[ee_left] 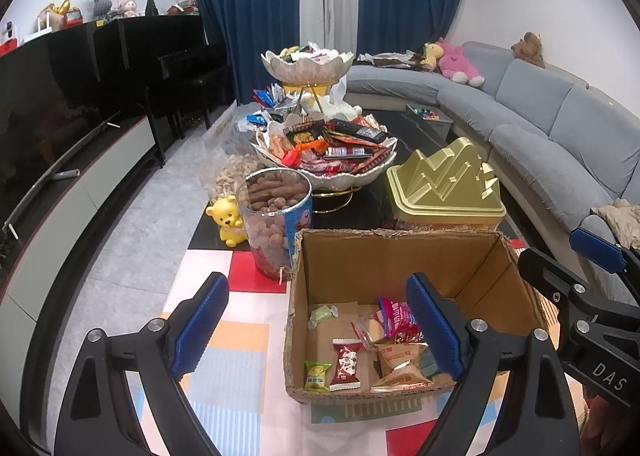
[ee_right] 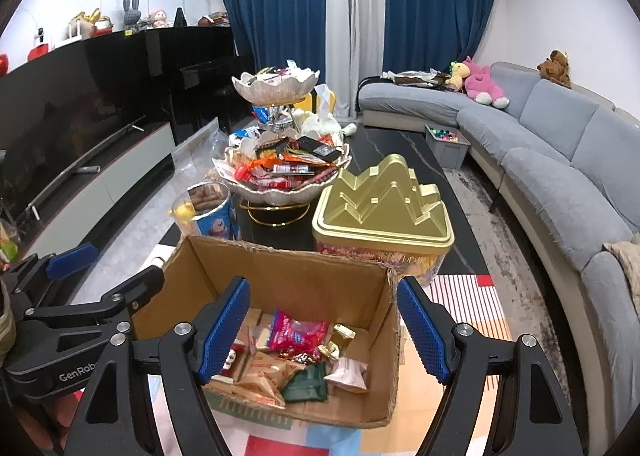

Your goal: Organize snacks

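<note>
Hovering above the cardboard box point(ee_left: 400, 256) of wrapped snacks point(ee_right: 298, 334) on the counter point(ee_left: 248, 336): left claw point(ee_left: 320, 332) gaping wide, gripping nothing; right claw point(ee_right: 324, 332) likewise spread, empty, straddling the box's right wall. Sitting beyond: gold tin point(ee_right: 380, 211), nut jar point(ee_left: 276, 215), tiered snack bowl point(ee_right: 280, 171).

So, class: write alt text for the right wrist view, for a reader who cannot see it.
An open right gripper hangs empty over a cardboard box holding wrapped snacks. Behind the box stand a gold mountain-shaped tin and a tiered snack bowl; the left gripper shows at the left edge.
</note>
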